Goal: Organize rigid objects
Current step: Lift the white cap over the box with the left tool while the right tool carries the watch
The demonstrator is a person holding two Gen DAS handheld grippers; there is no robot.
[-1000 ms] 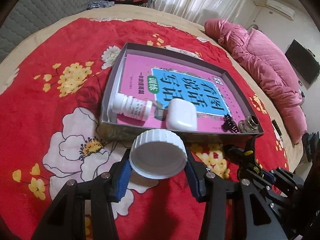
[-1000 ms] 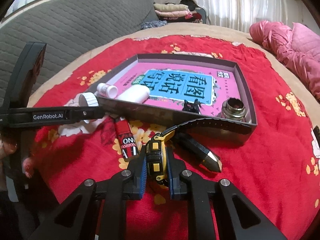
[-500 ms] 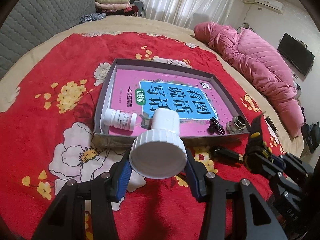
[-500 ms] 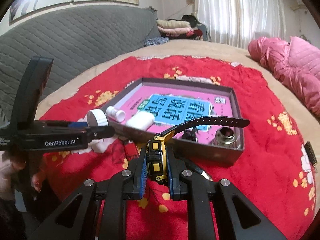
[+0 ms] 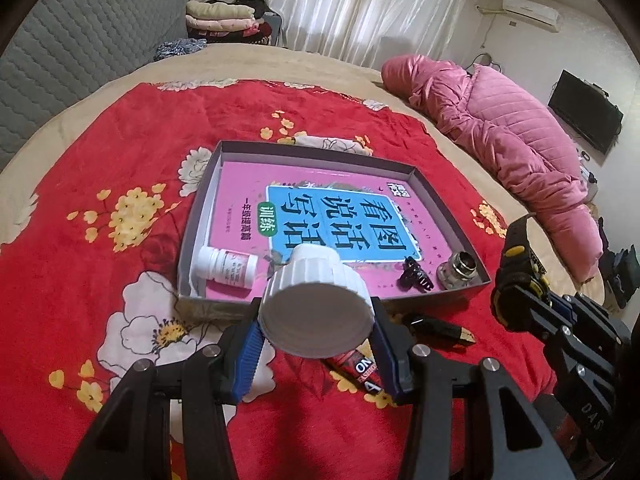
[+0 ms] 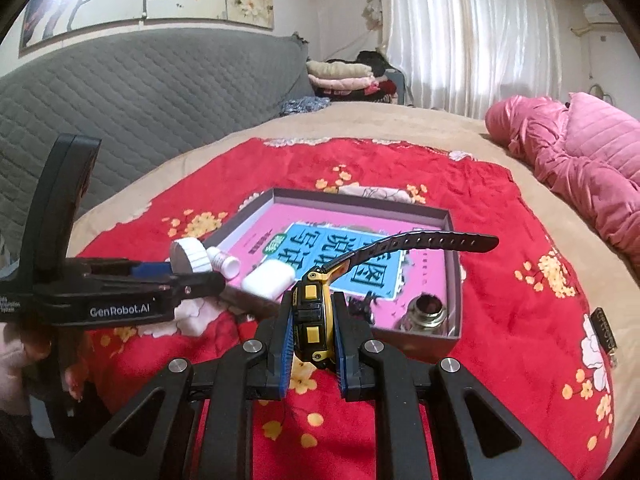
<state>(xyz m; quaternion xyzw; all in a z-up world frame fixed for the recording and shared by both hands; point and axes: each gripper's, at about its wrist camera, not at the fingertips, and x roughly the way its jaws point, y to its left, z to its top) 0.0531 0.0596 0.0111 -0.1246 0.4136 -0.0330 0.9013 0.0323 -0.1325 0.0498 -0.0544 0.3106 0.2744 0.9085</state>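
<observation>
Gripping a white jar lid (image 5: pixel 316 312) between its fingers, the left gripper (image 5: pixel 318 354) hovers short of the tray (image 5: pixel 448 208); the right gripper (image 6: pixel 310 344) clamps a yellow-black watch (image 6: pixel 314 312) before that tray.

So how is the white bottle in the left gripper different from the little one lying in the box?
The big white bottle is held up off the blanket in the left gripper; the small labelled bottle lies on its side in the box. The held one is wider, with a ribbed cap; the boxed one is slimmer. Both are white with white caps.
</observation>
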